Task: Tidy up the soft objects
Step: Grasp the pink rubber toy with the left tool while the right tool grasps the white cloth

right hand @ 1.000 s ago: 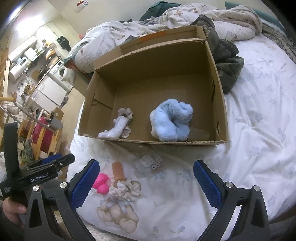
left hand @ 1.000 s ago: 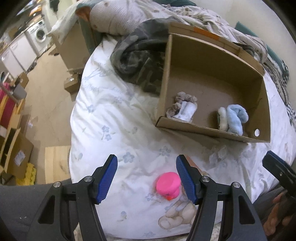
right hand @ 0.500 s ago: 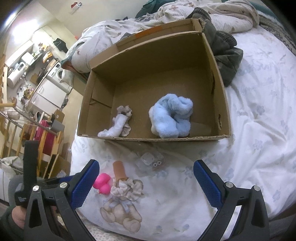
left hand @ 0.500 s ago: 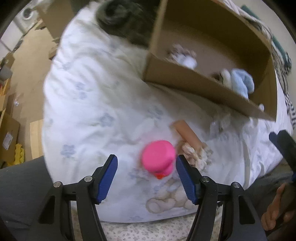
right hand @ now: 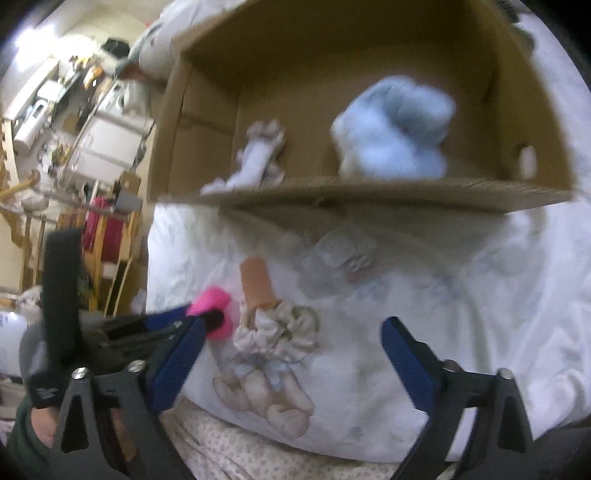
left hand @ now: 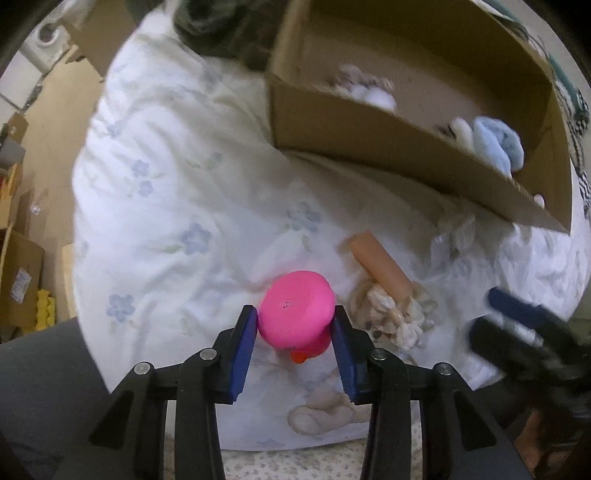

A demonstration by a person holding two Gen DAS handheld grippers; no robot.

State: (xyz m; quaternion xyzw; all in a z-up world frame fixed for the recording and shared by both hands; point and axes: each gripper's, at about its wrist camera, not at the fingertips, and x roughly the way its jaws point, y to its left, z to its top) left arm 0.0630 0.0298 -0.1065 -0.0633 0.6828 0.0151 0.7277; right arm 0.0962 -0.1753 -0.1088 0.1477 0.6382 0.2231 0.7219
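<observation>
My left gripper (left hand: 295,328) is shut on a pink soft toy (left hand: 295,314) that lies on the white flowered bed cover (left hand: 177,206); the toy also shows in the right wrist view (right hand: 214,310). Beside it lie an orange tube (left hand: 380,266) and a beige frilly scrunchie (left hand: 391,314). An open cardboard box (left hand: 388,147) holds a light blue plush (left hand: 495,144) and a white and grey soft thing (left hand: 369,92). My right gripper (right hand: 291,354) is open and empty above the scrunchie (right hand: 280,328) and tube (right hand: 256,280).
A crumpled clear plastic wrapper (right hand: 343,254) lies in front of the box (right hand: 369,195). A dark garment (left hand: 229,33) lies behind the box. The bed edge is near me. Floor, boxes and shelves (right hand: 92,147) are to the left.
My left gripper moved forward and down and closed on the pink toy. My right gripper moved lower and closer to the bed, still open.
</observation>
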